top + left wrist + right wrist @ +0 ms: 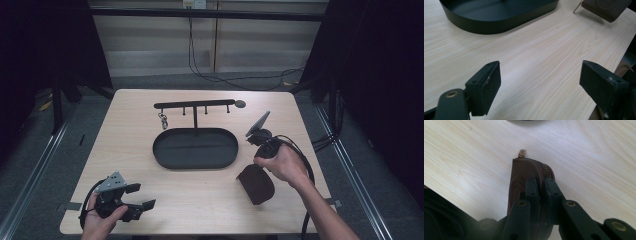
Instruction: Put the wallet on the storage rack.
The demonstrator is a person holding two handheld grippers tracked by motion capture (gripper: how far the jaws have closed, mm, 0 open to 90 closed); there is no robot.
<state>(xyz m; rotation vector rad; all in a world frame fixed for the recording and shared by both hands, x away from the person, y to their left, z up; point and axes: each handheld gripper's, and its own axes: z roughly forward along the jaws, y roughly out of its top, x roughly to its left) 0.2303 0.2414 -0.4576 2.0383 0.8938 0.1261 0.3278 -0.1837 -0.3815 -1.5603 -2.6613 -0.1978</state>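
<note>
The pouch (524, 180) was pinched in the right claw (541, 192); a thin grip might let it slip. The left claw (539, 82) was spread.

light falls from overhead onto the table (150, 200), leaving the wood evenly bright while the floor and dark side walls sink into murk; the high view is soft and low in detail. in the left gripper view the wood grain is crisp mid-frame, the near black pads (486, 87) are slightly blurred, and the tray (499, 22) throws a thin soft shadow at its base. in the right gripper view the brown pouch (521, 175) is dim and shaded, the near linkage is out of focus, and the bottom-left corner is black blur.
</note>
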